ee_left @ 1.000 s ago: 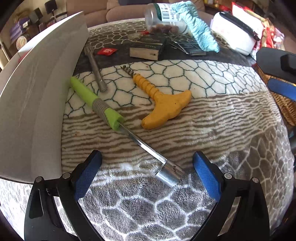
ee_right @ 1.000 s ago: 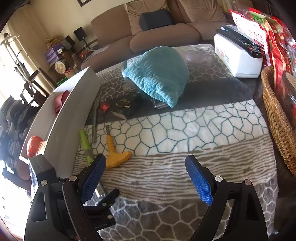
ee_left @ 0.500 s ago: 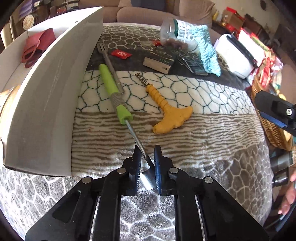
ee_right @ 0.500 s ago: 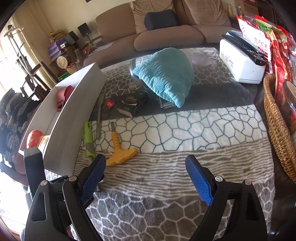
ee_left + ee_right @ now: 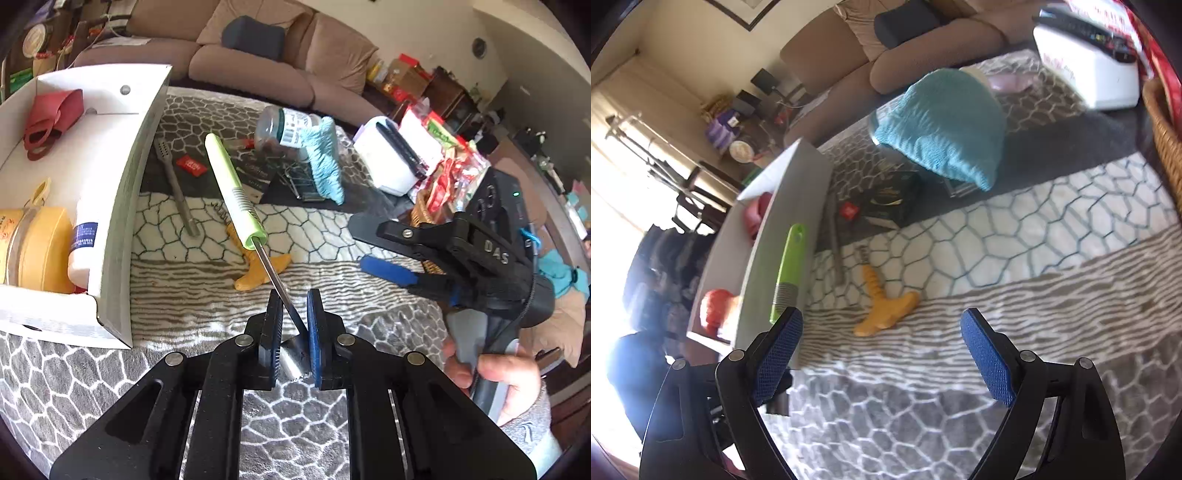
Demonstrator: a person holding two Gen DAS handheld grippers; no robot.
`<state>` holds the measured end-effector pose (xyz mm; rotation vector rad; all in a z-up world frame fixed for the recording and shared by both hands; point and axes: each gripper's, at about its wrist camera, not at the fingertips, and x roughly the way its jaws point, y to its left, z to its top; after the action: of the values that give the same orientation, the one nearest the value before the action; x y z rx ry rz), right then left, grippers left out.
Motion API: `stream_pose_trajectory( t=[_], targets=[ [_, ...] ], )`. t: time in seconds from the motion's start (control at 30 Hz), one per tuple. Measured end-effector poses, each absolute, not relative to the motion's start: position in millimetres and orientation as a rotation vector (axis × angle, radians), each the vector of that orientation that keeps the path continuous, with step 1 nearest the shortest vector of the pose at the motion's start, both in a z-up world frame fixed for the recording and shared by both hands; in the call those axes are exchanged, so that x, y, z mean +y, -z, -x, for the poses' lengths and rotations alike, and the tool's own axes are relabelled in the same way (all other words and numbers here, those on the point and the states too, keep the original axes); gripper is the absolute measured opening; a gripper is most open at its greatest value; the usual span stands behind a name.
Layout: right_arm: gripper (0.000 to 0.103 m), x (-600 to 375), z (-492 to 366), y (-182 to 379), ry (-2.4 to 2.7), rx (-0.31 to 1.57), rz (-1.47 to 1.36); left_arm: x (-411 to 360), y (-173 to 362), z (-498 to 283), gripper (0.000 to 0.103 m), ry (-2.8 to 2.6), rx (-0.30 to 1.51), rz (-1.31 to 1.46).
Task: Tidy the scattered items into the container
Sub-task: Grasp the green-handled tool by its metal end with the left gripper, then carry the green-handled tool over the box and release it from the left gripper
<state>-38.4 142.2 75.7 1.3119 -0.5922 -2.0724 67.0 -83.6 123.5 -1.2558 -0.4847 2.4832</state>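
My left gripper point(image 5: 293, 325) is shut on the metal end of a green-handled tool point(image 5: 236, 197), lifted off the blanket with its handle pointing away and up. The same green-handled tool point(image 5: 788, 269) shows in the right wrist view beside the white box point(image 5: 783, 236). That white box point(image 5: 122, 206) stands at the left and holds a yellow tin, a white bottle and a red item. A yellow corkscrew point(image 5: 260, 271) lies on the blanket under the tool. My right gripper point(image 5: 882, 350) stands open above the blanket, near the yellow corkscrew point(image 5: 882, 310); in the left wrist view the right gripper point(image 5: 388, 271) is at the right.
On the blanket lie a grey metal tool point(image 5: 177, 192), a red packet point(image 5: 190, 164), a dark booklet point(image 5: 256, 175), a jar point(image 5: 284, 134) under a teal cloth point(image 5: 325, 162), and a white case point(image 5: 391, 158). A wicker basket point(image 5: 1165, 140) sits at the right edge.
My left gripper shut on the tool's metal end and lifted it off the blanket; the handle now tilts up. The right gripper stayed open and turned slightly.
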Motion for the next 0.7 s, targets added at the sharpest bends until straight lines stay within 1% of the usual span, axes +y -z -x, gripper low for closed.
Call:
stream_pose_trajectory(
  t=[0.03,0.1,0.27,0.4,0.53,0.7],
  targets=[
    [0.090,141,38,-75,2.045,-0.638,-1.312,-86,-132,-68,0.012,-2.489,-0.479,1.233],
    [0.090,137,38,-77,2.033,-0.670,-1.301,-95,-146,-68,0.012,-2.513,-0.482,1.203],
    [0.090,127,34,-91,2.106,-0.578,-1.261,-145,-174,-43,0.012,-2.609,-0.458,1.204],
    [0.090,116,29,-96,2.113,-0.512,-1.245,-196,-183,4,0.012,-2.663,-0.355,1.274],
    [0.090,103,23,-105,2.142,-0.419,-1.205,-227,-162,73,0.012,-2.615,-0.226,1.434],
    [0.090,91,23,-108,2.141,-0.378,-1.194,-232,-116,138,0.012,-2.542,-0.077,1.605]
  ],
)
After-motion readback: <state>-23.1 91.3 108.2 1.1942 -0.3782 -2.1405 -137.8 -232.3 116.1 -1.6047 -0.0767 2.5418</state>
